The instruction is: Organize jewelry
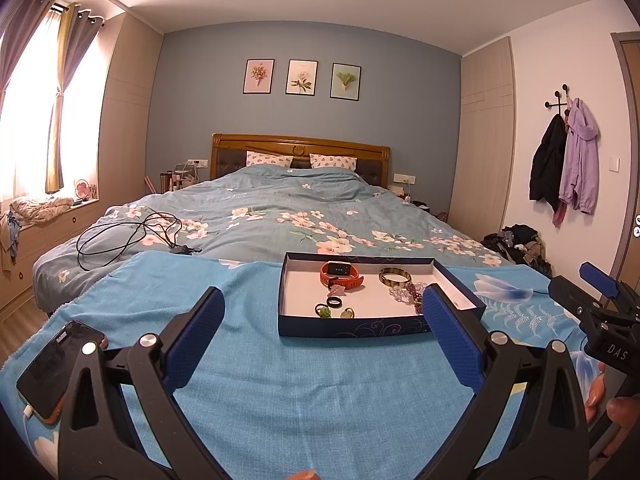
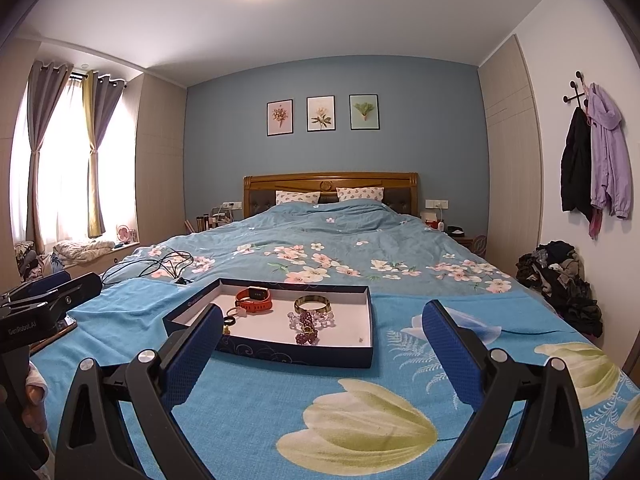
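Observation:
A shallow dark-blue box tray [image 1: 352, 327] [image 2: 280, 354] with a white floor lies on a blue towel on the bed. Inside it are an orange-red watch [image 1: 340, 274] [image 2: 254, 300], a gold bangle [image 1: 395, 276] [image 2: 313, 303], bead bracelets [image 1: 408, 292] [image 2: 310, 322], a black ring [image 1: 334, 301] and small green rings [image 1: 323, 311]. My left gripper [image 1: 322, 312] hovers open in front of the tray's near edge, empty. My right gripper [image 2: 322, 330] is open and empty, just short of the tray's near right side.
A phone [image 1: 60, 364] on a charging cable lies on the towel at the left. A black cable [image 1: 128, 236] is coiled on the floral duvet beyond. Clothes pile [image 2: 560, 284] on the floor at right; jackets hang on the wall.

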`<state>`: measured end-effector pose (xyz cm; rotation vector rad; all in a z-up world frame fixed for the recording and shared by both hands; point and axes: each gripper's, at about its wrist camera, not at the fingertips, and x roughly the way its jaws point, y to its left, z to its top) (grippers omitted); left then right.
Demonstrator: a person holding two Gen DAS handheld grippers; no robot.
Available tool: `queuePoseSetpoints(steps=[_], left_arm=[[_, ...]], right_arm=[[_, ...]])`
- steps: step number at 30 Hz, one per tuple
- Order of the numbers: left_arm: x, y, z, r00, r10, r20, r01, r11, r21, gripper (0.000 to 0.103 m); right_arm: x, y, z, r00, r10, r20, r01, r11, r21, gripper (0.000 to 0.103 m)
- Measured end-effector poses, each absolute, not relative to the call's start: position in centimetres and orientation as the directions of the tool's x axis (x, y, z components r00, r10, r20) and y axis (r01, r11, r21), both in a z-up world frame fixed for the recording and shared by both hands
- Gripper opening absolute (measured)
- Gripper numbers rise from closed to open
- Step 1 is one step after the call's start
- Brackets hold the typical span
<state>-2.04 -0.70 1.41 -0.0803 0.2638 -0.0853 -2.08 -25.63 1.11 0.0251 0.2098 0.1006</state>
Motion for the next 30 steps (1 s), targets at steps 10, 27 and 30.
queuePoseSetpoints(steps=[10,27,30], left_arm=[[-1.98,-0.74,1.33,0.961,-0.098,-0.259,0.077,0.993,-0.089,0.097],[-1.88,-0.77,1.09,0.962,-0.09,-0.257,0.07,0.994,-0.086,0.097],[-1.88,-0.72,1.12,0.963,-0.088,-0.257,0.067,0.994,-0.089,0.097]], right_arm=[[-2.05,-25.64,1.14,0.972,0.104,-0.209,-0.099,0.995,0.035,0.096],[-2.01,-25.69,1.17,0.972,0.103,-0.209,-0.099,0.995,0.034,0.096],[-2.02,-25.7,1.12,0.972,0.103,-0.21,-0.099,0.995,0.033,0.096]])
